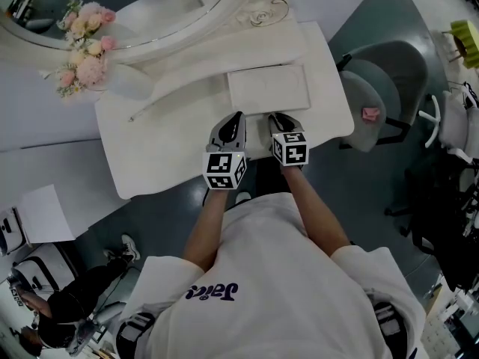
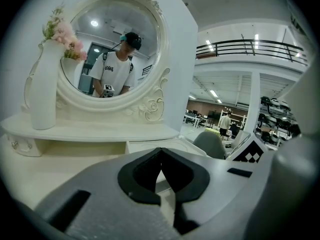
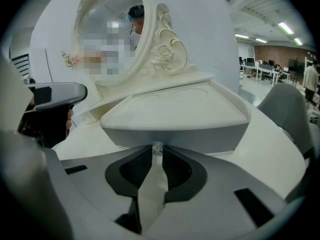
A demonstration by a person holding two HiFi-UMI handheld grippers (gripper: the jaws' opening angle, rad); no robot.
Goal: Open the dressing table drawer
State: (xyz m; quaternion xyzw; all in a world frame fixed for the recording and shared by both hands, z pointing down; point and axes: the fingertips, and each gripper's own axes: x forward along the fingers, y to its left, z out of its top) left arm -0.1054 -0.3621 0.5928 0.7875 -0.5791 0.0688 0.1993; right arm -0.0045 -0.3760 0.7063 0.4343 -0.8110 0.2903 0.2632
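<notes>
Starting with the biggest: a white dressing-table desk [image 1: 150,155], glossy and hard, backed by an oval mirror [image 1: 135,6] in a carved frame, with a pale vase [image 2: 42,94] of pink flowers on the left shelf. Probably heavy enough to stay put under a gentle pull.

Moving down in size to the drawer unit [image 1: 268,88], a low white box seated on the desk top right of centre, just ahead of the mirror base. Looks closed: front panel [image 3: 175,134] flush under the overhanging lid, no gap to be seen. Probably light, rigid board. Should slide straight toward the person if drawn level, but could bind if tugged sideways or upward.

Then the tongs: left tongs [image 2: 161,158] clenched tip to tip on nothing, hanging over the desk top just beside the other pair and left of the drawer unit. Right tongs [image 3: 157,154] angled down at the front panel and clamped on the knob [image 3: 157,147].

Smallest last: the knob itself, a tiny clear faceted bead at the middle of the front panel. Only place to take hold. Hard, smooth, likely slippery, and perhaps weak at its stem. Calls for a firm pinch close behind the head and a slow, straight draw rather than a jerk.
</notes>
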